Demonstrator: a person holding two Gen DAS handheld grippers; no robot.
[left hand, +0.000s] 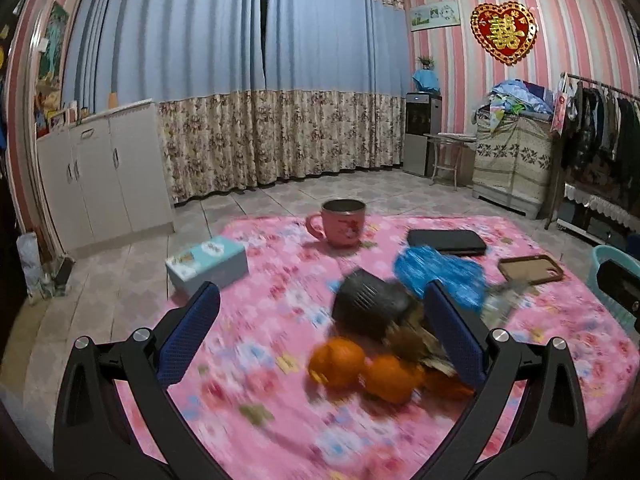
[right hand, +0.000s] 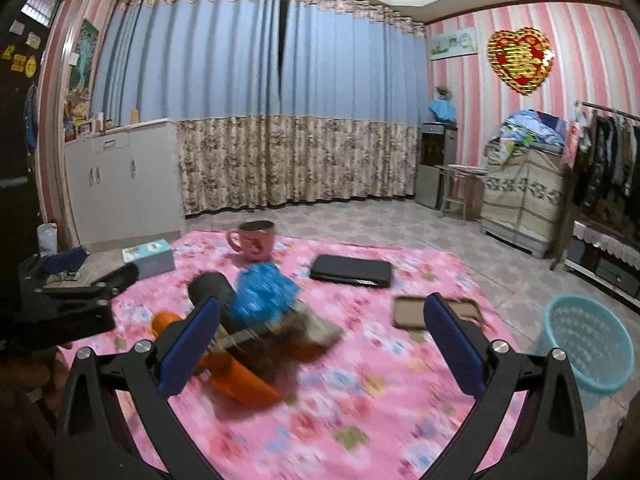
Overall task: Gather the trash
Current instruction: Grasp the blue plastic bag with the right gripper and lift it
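— Both tongs, left tongs (left hand: 320,340) and right tongs (right hand: 320,340), spread wide, grasping nothing.
— Crumpled blue wrapper (left hand: 438,276) just right of black speaker (left hand: 370,304); light, crackly, soft. Pinch a raised fold.

Both wrist views look low across the pink floral cloth (left hand: 248,360) toward the curtains (right hand: 256,80).

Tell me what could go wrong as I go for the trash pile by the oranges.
1. The brown scraps lie against the oranges, so a wide grab by the open left gripper might take fruit too, or roll it away.
2. The blue wrapper sits beside a dark speaker-like box; it could get pinched by mistake.
3. The basket stands on the floor off the cloth; a dropped piece may miss it.
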